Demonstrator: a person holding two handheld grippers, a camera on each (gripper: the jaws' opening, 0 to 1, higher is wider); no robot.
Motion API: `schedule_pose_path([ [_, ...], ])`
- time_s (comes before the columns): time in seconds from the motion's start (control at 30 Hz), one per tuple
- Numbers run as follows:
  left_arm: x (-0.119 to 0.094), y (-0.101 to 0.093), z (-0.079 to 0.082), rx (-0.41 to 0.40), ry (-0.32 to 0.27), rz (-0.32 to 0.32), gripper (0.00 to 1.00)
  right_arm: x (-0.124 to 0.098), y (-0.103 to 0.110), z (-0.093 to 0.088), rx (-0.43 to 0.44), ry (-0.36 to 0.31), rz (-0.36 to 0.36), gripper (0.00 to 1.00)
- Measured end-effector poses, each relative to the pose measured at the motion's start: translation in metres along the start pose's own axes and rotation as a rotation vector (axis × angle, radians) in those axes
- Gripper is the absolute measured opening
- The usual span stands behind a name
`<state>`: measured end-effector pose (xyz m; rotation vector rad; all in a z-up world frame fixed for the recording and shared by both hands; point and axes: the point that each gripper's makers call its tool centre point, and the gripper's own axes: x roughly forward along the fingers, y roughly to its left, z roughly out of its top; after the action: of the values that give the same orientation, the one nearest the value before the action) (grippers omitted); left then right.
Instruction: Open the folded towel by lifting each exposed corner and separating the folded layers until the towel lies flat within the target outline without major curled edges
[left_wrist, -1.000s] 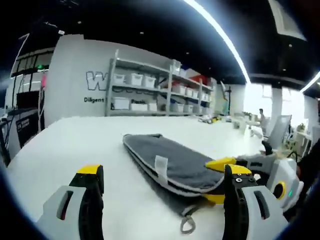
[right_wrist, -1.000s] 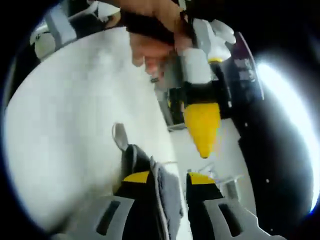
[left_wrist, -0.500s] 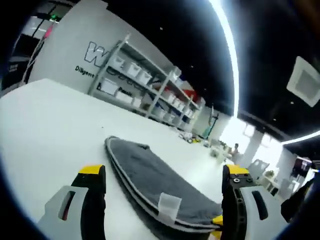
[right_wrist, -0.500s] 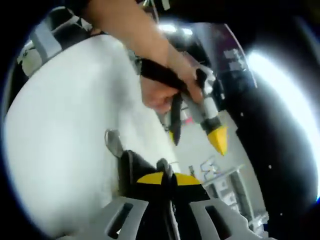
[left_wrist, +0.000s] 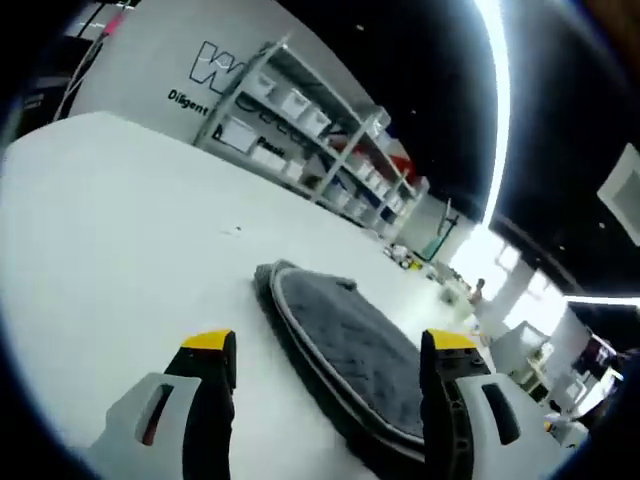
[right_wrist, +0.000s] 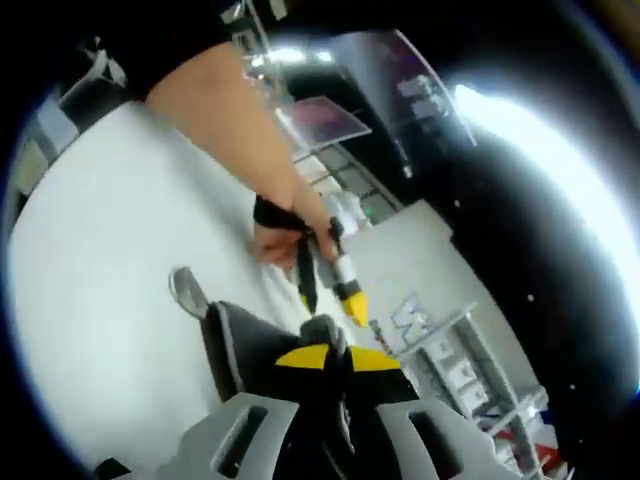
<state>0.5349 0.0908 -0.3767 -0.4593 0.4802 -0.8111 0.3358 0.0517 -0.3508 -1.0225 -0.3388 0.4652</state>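
The folded grey towel (left_wrist: 345, 345) lies on the white table (left_wrist: 110, 230), its pale-edged layers running away between my left gripper's jaws. My left gripper (left_wrist: 328, 350) is open, hovering just above the towel's near part with nothing in it. In the right gripper view, my right gripper (right_wrist: 326, 356) is shut on a corner of the towel (right_wrist: 245, 345), whose hanging loop (right_wrist: 185, 290) lies on the table to the left. Beyond it, a hand holds the left gripper (right_wrist: 330, 300) over the table, its yellow-tipped fingers (right_wrist: 354, 310) pointing down.
Metal shelves with white bins (left_wrist: 300, 120) stand along the far wall past the table. A person's bare forearm (right_wrist: 230, 130) crosses the right gripper view above the towel. Bare table (right_wrist: 90, 280) spreads left of the towel.
The right gripper's jaws have shut on the towel corner and stay shut. In the right gripper view the left gripper now sits farther away, over the towel's far part.
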Motion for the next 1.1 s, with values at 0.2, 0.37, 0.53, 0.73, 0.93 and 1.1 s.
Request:
schedule_pose_path([
  [0.2, 0.019, -0.005, 0.004, 0.186, 0.044, 0.005, 0.63, -0.001, -0.001, 0.001, 0.005, -0.007, -0.001, 0.00],
  [0.37, 0.036, -0.004, 0.022, 0.196, 0.027, -0.042, 0.52, -0.002, -0.002, 0.001, 0.014, -0.008, -0.001, 0.00],
  [0.53, 0.046, 0.026, 0.035, 0.358, 0.001, 0.051, 0.41, -0.003, -0.002, 0.001, 0.009, -0.012, 0.002, 0.00],
  [0.73, 0.051, 0.037, 0.029, 0.387, 0.048, 0.060, 0.30, -0.004, -0.002, 0.002, 0.038, -0.020, 0.007, 0.00],
  [0.93, 0.053, 0.043, 0.034, 0.396, 0.044, 0.087, 0.23, -0.005, -0.002, 0.003, 0.049, -0.028, 0.012, 0.00],
  [1.1, 0.055, 0.043, 0.033, 0.379, 0.053, 0.080, 0.18, -0.006, -0.002, 0.003, 0.054, -0.032, 0.015, 0.00],
])
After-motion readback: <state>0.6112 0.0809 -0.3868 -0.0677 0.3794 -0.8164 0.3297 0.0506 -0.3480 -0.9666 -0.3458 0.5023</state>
